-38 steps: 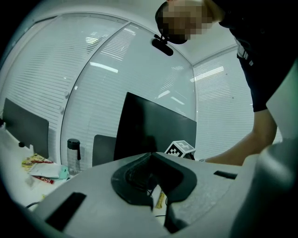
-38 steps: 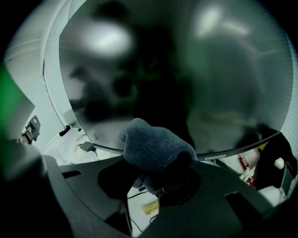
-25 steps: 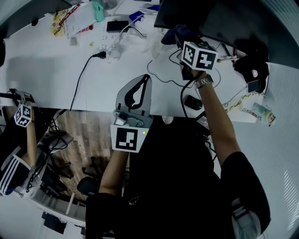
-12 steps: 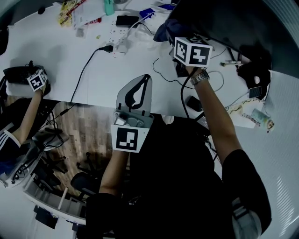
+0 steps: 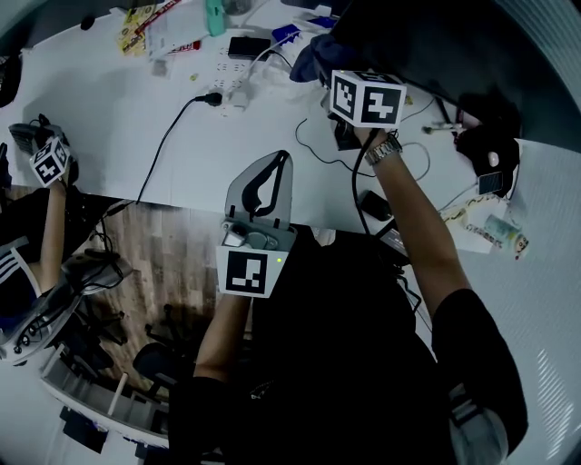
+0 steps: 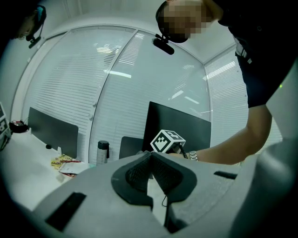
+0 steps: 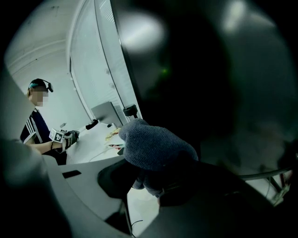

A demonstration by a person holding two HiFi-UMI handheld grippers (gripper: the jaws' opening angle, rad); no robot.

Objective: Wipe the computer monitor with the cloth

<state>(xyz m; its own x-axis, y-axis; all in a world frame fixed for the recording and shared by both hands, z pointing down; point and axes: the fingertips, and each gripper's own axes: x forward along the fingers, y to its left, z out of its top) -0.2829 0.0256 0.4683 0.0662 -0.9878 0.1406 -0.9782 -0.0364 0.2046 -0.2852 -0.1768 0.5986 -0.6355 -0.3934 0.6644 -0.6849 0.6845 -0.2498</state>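
Note:
A dark monitor (image 5: 436, 41) stands at the far right of the white desk (image 5: 118, 127). My right gripper (image 5: 329, 77) is shut on a blue-grey cloth (image 5: 309, 59), which rests against the monitor's left part. In the right gripper view the cloth (image 7: 156, 148) bulges out of the jaws against the black screen (image 7: 195, 69). My left gripper (image 5: 272, 177) hangs over the desk's front edge, shut and holding nothing; its view shows the closed pads (image 6: 151, 172), with the monitor (image 6: 179, 128) and the right gripper's marker cube (image 6: 166, 141) beyond.
A power strip (image 5: 227, 91) with a black cable (image 5: 159, 150) lies mid-desk; a phone (image 5: 247, 45) and packets (image 5: 150, 23) sit at the back. A black mouse (image 5: 490, 145) and small items lie to the right. Another person with a gripper (image 5: 45, 162) works at the left.
My right gripper and the cloth have slid left along the monitor. The other person's gripper at the left has shifted about. My left gripper has stayed put.

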